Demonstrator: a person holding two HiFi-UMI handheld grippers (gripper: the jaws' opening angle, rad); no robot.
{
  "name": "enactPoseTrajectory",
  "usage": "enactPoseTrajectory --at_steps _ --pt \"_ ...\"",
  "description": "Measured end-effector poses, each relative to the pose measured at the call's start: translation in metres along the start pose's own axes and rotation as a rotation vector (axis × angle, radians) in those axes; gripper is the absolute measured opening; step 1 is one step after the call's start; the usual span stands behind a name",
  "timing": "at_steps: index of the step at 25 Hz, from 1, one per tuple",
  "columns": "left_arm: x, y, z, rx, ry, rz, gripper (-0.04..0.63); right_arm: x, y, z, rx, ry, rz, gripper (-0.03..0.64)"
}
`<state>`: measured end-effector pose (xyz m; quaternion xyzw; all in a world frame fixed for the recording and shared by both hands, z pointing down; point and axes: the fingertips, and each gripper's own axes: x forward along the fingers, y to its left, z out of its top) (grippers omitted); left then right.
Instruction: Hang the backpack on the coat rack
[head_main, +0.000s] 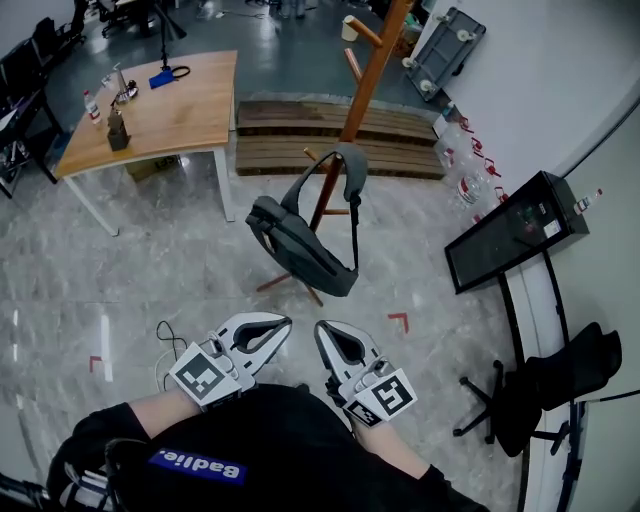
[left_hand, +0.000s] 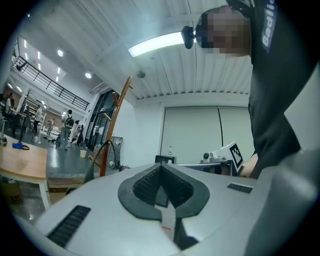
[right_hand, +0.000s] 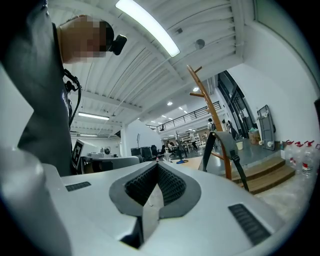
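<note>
Backpack (head_main: 300, 248) is up on the coat rack (head_main: 368, 78) as far as my feeds show. 1 shoulder strap (head_main: 352, 170) is looped over a low peg, and the grey bag hangs off it tilted, on the side of the pole that faces me. The rack stands on the floor (head_main: 150, 270) just in front of the wooden platform (head_main: 300, 135), with the wooden table (head_main: 170, 105) off to its left.

Both claws are well apart from the bag, tucked in close to the person's body near the bottom edge of the head view. The left gripper (head_main: 284, 323) is clenched, jaws pressed together with nothing between them. The right gripper (head_main: 321, 327) is the same deal, clamped tight on nothing. The tips of the 2 sit just beside each other, both aimed roughly toward the rack.

In the left gripper view, strap and pole sit left of the jaws. In the right gripper view, they sit to the right.
</note>
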<state>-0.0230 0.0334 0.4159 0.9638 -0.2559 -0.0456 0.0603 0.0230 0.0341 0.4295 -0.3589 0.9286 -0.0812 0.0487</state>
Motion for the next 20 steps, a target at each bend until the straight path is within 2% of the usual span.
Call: enactPoseTrajectory --at_steps 20 --pt "-0.001 -0.013 -0.005 0.021 0.010 0.030 0.009 -0.012 0.008 -0.003 -0.002 0.011 0.021 0.002"
